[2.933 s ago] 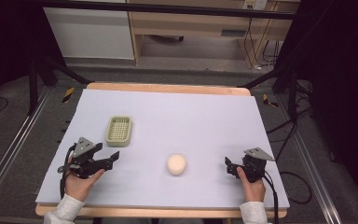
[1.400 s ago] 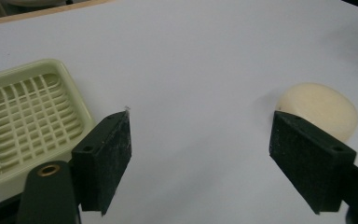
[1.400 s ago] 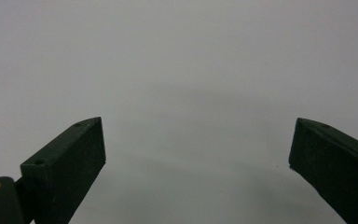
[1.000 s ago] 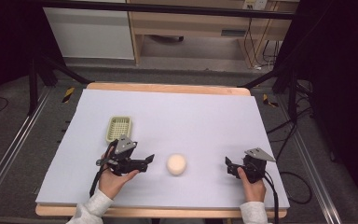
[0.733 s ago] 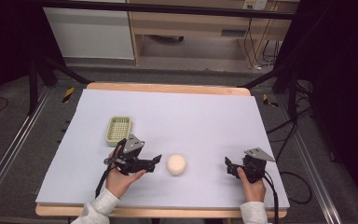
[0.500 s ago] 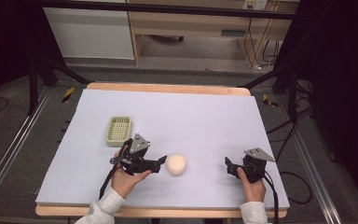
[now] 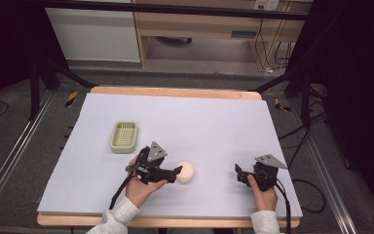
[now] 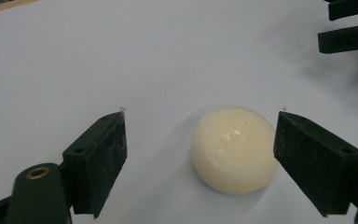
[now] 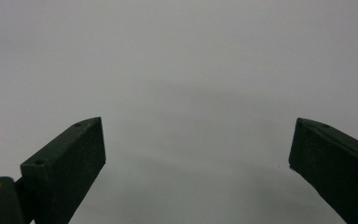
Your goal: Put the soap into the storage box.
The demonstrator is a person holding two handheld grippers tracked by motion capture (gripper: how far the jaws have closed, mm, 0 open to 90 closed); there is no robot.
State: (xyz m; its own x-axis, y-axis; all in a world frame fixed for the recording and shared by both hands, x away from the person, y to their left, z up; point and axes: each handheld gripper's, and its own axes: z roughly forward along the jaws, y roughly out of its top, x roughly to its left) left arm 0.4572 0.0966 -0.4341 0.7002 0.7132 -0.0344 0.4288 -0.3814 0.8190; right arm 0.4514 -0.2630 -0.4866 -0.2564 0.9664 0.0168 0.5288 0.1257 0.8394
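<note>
While the right tongs (image 7: 241, 174) rest spread apart on the white surface (image 7: 214, 122), the left tongs (image 8: 200, 154) stand wide around the cream round soap (image 8: 234, 148), nearer one jaw, not touching.

A wooden table (image 7: 175, 91) carries a pale lilac sheet (image 7: 214, 122) that covers nearly all of its top, leaving a strip of wood bare along the far and near edges. On the sheet lie a small green slotted tray (image 7: 124, 137) toward the left and a cream round soap (image 7: 185, 171) near the middle, well apart from each other.
</note>
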